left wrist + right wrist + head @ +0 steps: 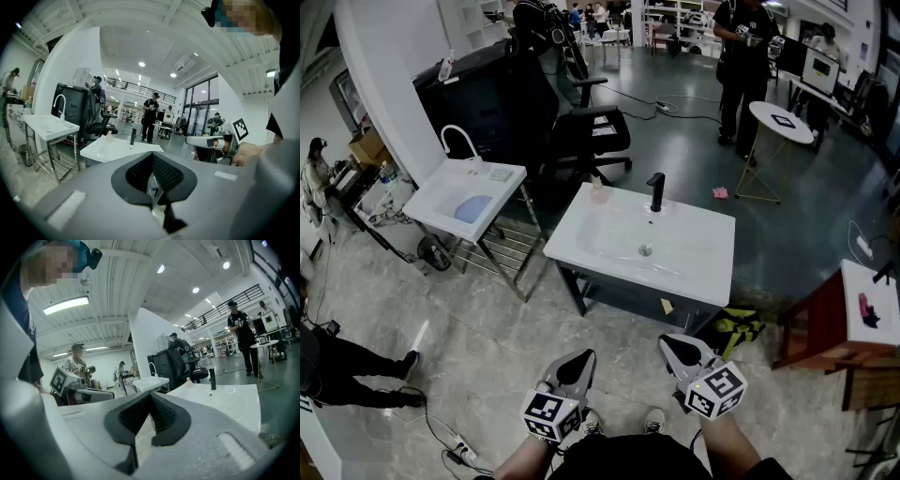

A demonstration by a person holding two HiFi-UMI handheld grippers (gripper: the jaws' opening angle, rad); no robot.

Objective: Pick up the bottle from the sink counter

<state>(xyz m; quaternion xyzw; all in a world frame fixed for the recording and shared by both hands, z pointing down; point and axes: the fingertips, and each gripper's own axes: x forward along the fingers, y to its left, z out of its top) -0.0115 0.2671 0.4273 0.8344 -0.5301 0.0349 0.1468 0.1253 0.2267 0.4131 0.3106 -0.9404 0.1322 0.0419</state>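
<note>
A small pale bottle stands upright on the back left corner of the white sink counter, left of the black faucet. My left gripper and right gripper are held low and close to my body, well short of the counter, both shut with nothing between the jaws. In the left gripper view the bottle shows far ahead beyond the shut left gripper. In the right gripper view the bottle sits far off, right of the shut right gripper.
A second white sink on a metal rack stands to the left. A black office chair is behind the counter. A round white table and a standing person are at the back right. A red cabinet stands at right.
</note>
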